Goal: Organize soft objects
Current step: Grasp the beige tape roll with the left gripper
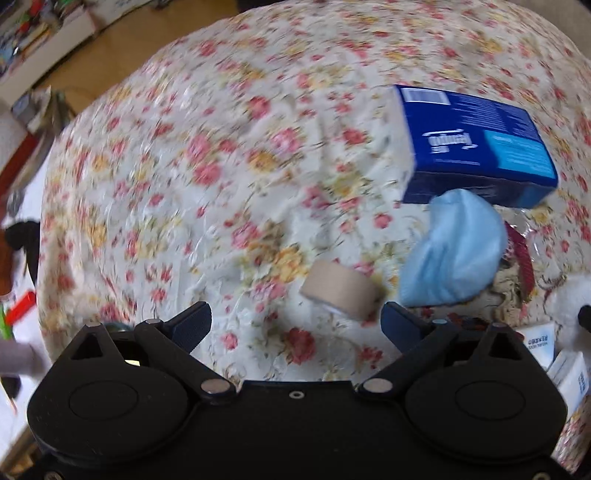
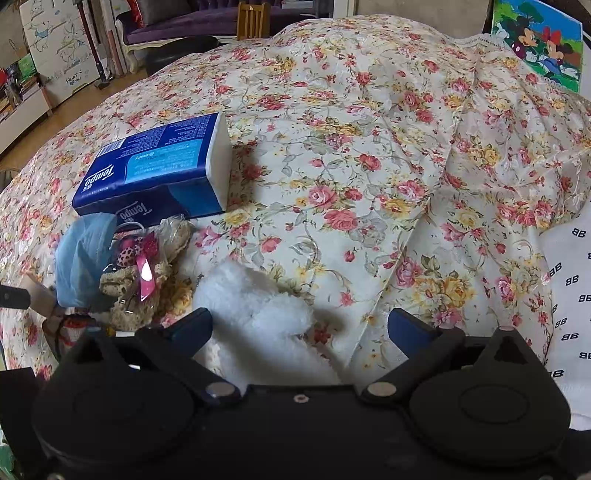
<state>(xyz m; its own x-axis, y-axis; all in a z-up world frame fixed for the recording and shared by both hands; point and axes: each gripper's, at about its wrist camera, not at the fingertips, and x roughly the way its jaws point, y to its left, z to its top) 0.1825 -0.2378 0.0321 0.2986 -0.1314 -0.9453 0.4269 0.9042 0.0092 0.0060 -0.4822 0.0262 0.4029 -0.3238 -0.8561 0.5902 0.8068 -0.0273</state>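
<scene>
On the flowered bedspread (image 1: 221, 166) lies a beige roll (image 1: 341, 291) of tape or bandage, just ahead of my left gripper (image 1: 295, 325), which is open and empty. Right of the roll sit a light blue cloth (image 1: 458, 254) and a blue tissue pack (image 1: 476, 144). In the right wrist view my right gripper (image 2: 299, 328) is open above a white fluffy toy (image 2: 255, 299). Left of it lie a small crocheted bear with a pink bow (image 2: 136, 280), the light blue cloth (image 2: 81, 258) and the tissue pack (image 2: 159, 170).
White boxes (image 1: 565, 365) lie at the right edge of the left wrist view. A white printed cloth (image 2: 569, 280) covers the bed's right side. A wood floor (image 1: 122, 48) and shelves lie beyond the bed. A chair (image 2: 253, 18) stands behind it.
</scene>
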